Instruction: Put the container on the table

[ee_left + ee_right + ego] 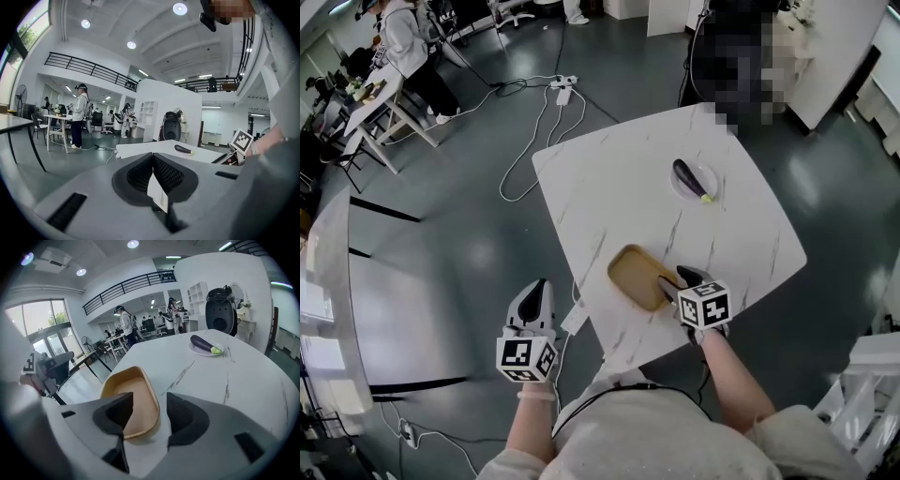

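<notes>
The container [636, 274] rests on the table [609, 178] at seven o'clock from the eggplant [692, 178], its rim loose between the right gripper's [677, 281] wide-apart jaws, while the left gripper [536, 289] hangs closed.

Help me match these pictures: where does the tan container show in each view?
Head view: container at the near edge of the table, beside the right gripper.
Left gripper view: cannot be made out.
Right gripper view: lower centre, its near corner between the open jaws.
Shared landmark: the aubergine, seen in all three.
</notes>
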`<state>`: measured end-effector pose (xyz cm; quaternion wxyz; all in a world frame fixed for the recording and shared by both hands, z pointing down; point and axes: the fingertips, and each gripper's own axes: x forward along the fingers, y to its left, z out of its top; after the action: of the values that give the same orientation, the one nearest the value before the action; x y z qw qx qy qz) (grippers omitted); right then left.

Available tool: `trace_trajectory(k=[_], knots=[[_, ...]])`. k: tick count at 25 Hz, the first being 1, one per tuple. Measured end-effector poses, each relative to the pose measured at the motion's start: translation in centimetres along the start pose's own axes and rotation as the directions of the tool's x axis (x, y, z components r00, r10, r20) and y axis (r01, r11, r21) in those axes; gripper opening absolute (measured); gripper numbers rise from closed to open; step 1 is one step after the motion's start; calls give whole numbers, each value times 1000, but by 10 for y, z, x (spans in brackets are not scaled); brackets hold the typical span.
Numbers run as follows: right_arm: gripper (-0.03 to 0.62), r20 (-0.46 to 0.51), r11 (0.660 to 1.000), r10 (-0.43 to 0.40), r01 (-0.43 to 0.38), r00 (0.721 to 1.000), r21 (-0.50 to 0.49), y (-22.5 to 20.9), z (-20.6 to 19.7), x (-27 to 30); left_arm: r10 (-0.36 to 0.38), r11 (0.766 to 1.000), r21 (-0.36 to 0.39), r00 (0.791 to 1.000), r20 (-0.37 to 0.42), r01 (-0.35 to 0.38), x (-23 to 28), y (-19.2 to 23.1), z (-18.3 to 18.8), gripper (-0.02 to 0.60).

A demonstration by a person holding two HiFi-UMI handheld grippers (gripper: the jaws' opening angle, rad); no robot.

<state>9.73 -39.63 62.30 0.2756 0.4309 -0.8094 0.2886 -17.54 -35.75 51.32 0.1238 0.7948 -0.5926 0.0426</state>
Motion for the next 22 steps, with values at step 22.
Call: trace_trajectory(k=[22], knots=[[6,351,997,-73,79,933,-3,-10,47,-87,-81,996,41,995,56,79,8,-26,24,5]])
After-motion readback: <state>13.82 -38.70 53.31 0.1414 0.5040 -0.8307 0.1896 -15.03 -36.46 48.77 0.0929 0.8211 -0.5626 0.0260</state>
